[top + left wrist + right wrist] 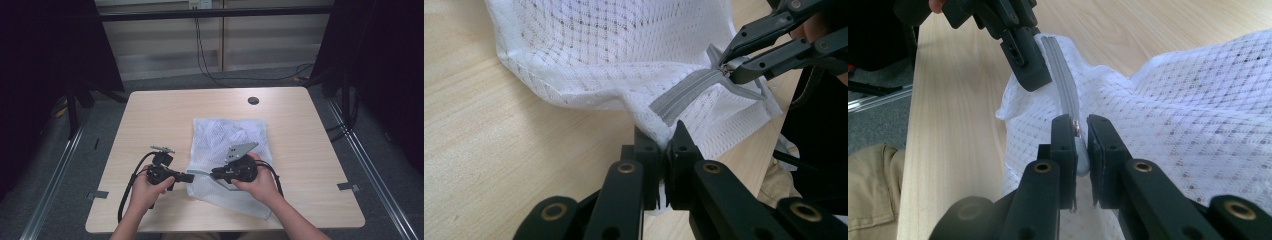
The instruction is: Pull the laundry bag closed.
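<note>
So we're at the zip stage with the white mesh laundry bag (227, 150), which is lying flat on the pale wood tabletop (150, 115), its near corner right at our hands and the rest spreading away toward the middle. Nearest to us, the left tongs (667, 145) are squeezed tight on the bag's fabric edge right at the end of the grey zipper tape (684, 95), basically anchoring that corner. Just past that, the right tongs (1079, 132) are clamped almost fully together on the small metal zipper pull (1077, 128), you can see the little silver bit pinched between the two black pads. In the high view both of them sit at the bag's near left corner, tips close together, left tongs (186, 177) coming in from the bare wood and right tongs (214, 174) lying over the mesh.

Our read: grips are set and the slide itself hasn't really started, the pull sits close to the anchored end. Can't tell from here whether this run opens or closes it. Next move probably wants the left side staying put and keeping the tape taut, while the right drags the pull straight along the zip line, low and steady so the mesh doesn't bunch or snag. Further back it's just a small dark round grommet (253, 100) near the far edge
</note>
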`<action>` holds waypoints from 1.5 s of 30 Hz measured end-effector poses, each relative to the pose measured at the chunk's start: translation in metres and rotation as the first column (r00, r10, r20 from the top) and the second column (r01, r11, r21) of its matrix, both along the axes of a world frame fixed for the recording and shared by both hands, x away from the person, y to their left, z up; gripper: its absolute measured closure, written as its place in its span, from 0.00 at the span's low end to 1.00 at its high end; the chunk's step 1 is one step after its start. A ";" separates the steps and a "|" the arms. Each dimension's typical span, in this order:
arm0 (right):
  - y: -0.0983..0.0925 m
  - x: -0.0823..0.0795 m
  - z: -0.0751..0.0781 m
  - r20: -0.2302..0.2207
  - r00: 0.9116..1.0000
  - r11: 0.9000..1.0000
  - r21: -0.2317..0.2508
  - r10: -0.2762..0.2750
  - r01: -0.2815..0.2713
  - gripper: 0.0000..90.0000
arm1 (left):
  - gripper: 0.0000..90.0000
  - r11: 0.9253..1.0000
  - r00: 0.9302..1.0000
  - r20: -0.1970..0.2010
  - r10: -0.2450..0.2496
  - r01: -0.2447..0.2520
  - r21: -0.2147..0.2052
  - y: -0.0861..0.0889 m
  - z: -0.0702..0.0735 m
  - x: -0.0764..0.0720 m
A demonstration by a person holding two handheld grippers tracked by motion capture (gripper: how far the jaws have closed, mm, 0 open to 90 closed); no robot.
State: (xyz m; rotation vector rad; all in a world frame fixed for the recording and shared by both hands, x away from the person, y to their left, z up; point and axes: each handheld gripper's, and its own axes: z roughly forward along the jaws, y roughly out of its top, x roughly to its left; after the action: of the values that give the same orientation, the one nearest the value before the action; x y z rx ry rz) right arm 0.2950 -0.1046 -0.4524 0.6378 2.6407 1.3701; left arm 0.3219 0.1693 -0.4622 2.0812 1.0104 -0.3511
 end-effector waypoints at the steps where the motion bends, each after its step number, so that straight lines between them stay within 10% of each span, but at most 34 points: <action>1: -0.001 0.000 0.000 0.001 1.000 1.000 0.001 -0.002 0.002 0.92 | 0.96 1.000 1.000 -0.005 0.001 -0.001 -0.006 0.000 0.000 0.000; 45: -0.015 0.000 -0.001 -0.016 1.000 1.000 0.017 0.007 -0.006 0.92 | 0.96 1.000 1.000 -0.021 0.017 -0.017 -0.006 0.006 -0.001 -0.002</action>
State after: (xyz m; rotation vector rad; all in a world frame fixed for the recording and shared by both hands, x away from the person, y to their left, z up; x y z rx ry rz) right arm 0.2955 -0.1196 -0.4532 0.6460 2.6488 1.3970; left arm 0.3200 0.1752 -0.4631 2.0660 1.0378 -0.3675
